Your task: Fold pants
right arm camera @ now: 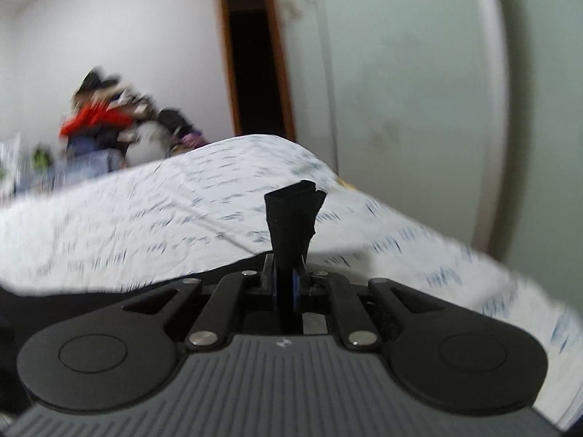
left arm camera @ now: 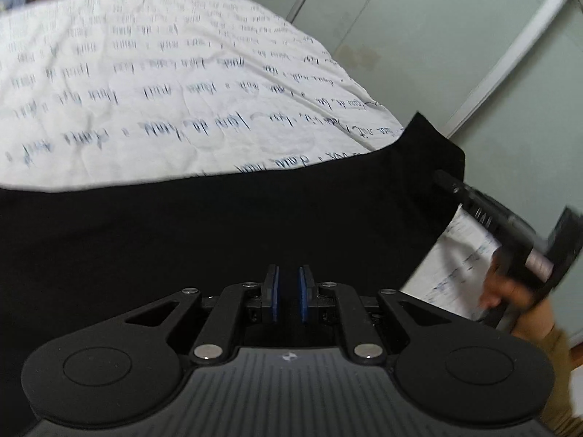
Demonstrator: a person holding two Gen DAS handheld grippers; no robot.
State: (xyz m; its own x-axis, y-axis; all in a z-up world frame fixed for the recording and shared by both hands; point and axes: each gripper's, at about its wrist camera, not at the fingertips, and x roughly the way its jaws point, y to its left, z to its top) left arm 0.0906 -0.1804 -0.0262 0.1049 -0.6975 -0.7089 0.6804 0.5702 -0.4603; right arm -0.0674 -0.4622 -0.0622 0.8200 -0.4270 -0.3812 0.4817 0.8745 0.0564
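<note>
Right tool is clamped tight on a bunched corner of the black cloth pants, raising it off the script-printed white bed sheet, seemingly to fold; left tool, nearly closed, grips pants fabric spread across the bed

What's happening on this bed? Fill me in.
A person is folding black pants on a bed with a script-printed sheet, holding tongs in each hand. The right tongs are shut on a bunched corner of the fabric. The left tongs are closed over the cloth; whether they grip it isn't clear.
</note>
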